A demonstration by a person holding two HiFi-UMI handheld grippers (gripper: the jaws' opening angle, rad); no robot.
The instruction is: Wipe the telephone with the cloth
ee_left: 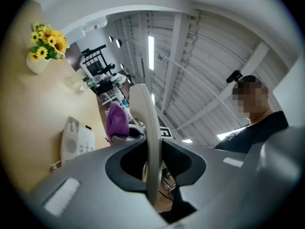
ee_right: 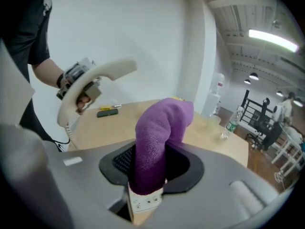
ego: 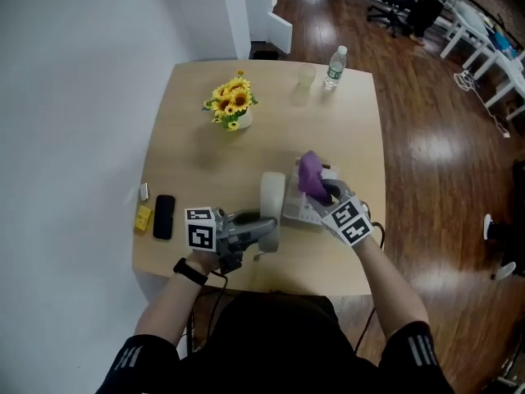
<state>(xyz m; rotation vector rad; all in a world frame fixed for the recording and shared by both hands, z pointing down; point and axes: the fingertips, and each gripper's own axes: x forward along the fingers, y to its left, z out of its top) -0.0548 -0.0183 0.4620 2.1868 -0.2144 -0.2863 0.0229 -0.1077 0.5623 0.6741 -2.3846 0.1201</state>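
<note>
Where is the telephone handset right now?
In the head view the handset is off the base, clamped in the left tool just left of that base.

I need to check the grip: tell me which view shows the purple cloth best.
The right gripper view: the purple cloth fills the centre, clamped between the right gripper's jaws. The head view shows it small, over the telephone base; the left gripper view shows a small lump beside the handset.

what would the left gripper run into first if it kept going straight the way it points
Probably the right gripper with its purple cloth, just beyond the held handset; depth is unclear.
</note>
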